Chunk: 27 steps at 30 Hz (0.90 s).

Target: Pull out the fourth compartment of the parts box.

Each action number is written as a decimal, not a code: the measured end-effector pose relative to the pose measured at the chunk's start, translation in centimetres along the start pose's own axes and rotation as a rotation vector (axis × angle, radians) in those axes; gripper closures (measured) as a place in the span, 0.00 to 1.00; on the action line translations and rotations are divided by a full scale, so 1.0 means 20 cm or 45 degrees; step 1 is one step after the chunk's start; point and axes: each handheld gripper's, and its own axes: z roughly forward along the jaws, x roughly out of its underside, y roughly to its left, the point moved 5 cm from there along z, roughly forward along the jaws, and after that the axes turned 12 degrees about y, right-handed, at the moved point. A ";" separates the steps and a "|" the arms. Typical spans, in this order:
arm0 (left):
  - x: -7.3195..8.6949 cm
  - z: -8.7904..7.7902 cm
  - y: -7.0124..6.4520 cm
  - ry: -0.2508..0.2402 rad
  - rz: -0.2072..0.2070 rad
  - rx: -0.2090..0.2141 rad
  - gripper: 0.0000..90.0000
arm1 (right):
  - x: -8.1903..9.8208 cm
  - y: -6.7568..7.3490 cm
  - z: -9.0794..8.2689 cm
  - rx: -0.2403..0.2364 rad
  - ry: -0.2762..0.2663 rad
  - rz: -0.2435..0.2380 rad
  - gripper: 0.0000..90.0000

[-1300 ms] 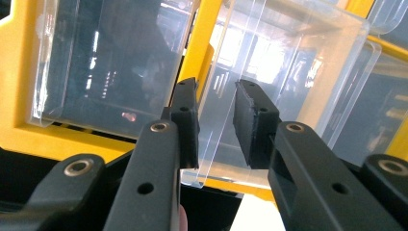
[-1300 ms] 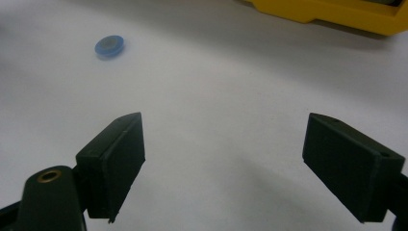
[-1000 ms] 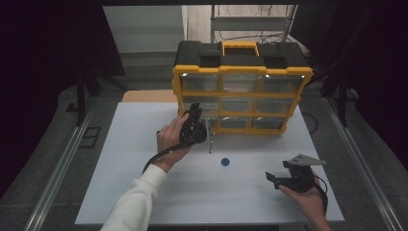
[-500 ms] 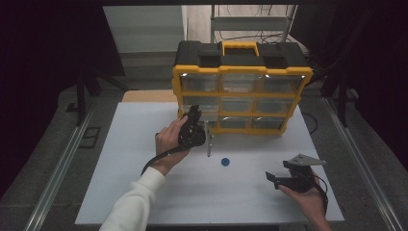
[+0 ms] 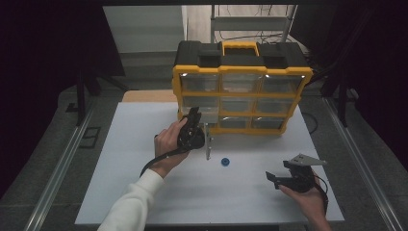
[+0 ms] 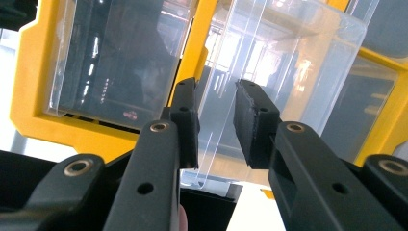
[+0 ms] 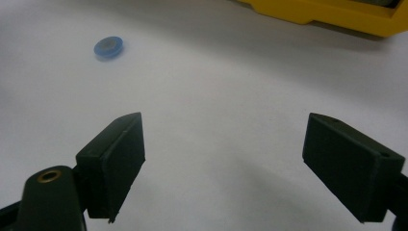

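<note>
The clear plastic drawer is sticking partway out of the yellow-and-black plastic organiser cabinet that is standing at the far edge of the white table. In the left gripper view the drawer's transparent front wall is lying between the two black jaws of the left gripper, with a thin see-through edge running down through the gap. The jaws are standing only a little apart; one pad is sitting right against the clear wall, but whether both are actually pressing on it cannot be told from these pictures. Beside the drawer, another clear drawer is sitting closed in its yellow frame.

In the high view the left gripper is reaching up at the lower left drawers of the cabinet, held by a hand coming out of a white sleeve.

A small blue round ring is lying on the table just in front of the cabinet, near the left gripper and well apart from the right gripper. The right gripper is resting low over the near right part of the table, its jaws spread wide with only bare white surface between them, and the blue ring is showing farther off beyond its tips.
</note>
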 end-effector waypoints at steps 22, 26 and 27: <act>0.01 -0.03 -0.02 -0.013 0.005 -0.013 0.79 | 0.00 0.00 0.00 -0.006 0.003 -0.002 0.17; 0.01 -0.04 -0.02 -0.009 0.006 -0.008 0.79 | 0.00 0.00 0.00 -0.006 0.004 -0.003 0.17; 0.01 -0.04 -0.02 -0.009 0.006 -0.008 0.79 | 0.00 0.00 0.00 -0.006 0.005 -0.003 0.17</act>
